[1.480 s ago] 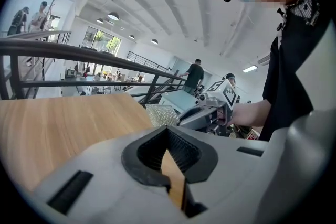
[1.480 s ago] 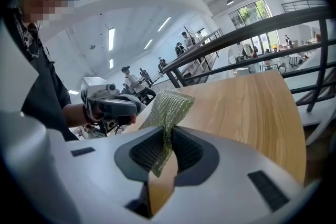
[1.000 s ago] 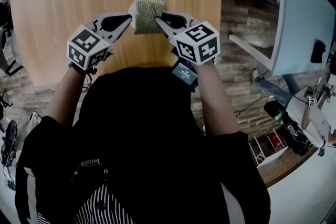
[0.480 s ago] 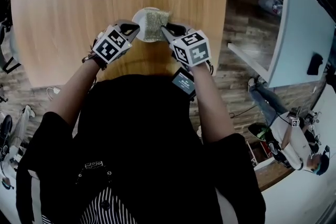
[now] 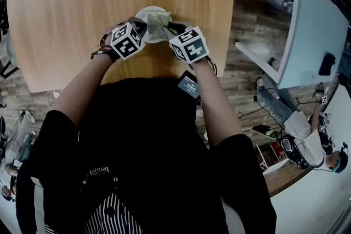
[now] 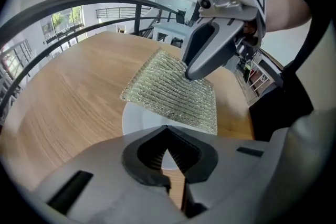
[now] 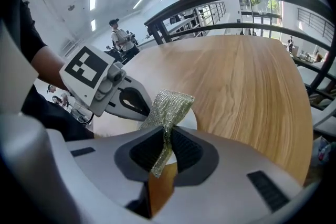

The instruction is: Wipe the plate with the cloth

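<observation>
Judging by the pose, wiping is just beginning. The right gripper [image 7: 167,131] has its fingers clamped on the mesh cloth [image 7: 169,105], which hangs over the white plate [image 6: 138,122] on the desk [image 7: 247,86]. The left gripper [image 6: 168,128] has its fingers closed and empty at the plate's near rim. Next, the cloth should be lowered and swept across the plate.

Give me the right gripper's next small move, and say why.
Probably lower the cloth flat and sweep it across the plate. The right gripper is shut on the cloth's edge, the cloth slants above the plate, and the left gripper, shut, sits at the plate's rim.
</observation>
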A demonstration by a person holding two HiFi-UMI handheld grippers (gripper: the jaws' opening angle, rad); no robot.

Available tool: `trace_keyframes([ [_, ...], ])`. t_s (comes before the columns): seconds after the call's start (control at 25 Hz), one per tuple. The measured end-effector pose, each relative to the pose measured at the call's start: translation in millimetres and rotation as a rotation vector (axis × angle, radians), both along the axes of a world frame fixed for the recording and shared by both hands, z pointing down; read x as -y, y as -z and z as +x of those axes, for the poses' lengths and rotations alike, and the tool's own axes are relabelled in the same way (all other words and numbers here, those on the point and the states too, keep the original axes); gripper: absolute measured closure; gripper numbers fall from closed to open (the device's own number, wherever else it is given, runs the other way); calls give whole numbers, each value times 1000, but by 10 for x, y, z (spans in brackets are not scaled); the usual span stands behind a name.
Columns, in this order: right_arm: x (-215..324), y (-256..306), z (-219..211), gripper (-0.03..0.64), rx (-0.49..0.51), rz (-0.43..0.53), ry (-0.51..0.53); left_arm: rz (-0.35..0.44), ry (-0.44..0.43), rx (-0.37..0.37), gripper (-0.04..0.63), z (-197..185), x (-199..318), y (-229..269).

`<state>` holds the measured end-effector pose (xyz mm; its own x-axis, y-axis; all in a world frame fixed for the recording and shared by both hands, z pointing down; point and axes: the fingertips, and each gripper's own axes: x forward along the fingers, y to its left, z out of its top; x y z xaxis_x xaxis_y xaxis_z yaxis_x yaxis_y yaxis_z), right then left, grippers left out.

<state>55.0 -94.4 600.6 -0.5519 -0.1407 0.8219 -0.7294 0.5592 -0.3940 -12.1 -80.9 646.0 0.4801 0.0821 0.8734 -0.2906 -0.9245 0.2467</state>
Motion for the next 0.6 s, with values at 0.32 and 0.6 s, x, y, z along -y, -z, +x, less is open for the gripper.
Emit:
trace_keyframes([
  [0.32,-89,-67,24,574,-19,-29,25,10,-52,52,601,79,55,-115],
  [0.6,82,-50,77,574,-121,55,148,-10,-71,98,601,114,39,-97],
])
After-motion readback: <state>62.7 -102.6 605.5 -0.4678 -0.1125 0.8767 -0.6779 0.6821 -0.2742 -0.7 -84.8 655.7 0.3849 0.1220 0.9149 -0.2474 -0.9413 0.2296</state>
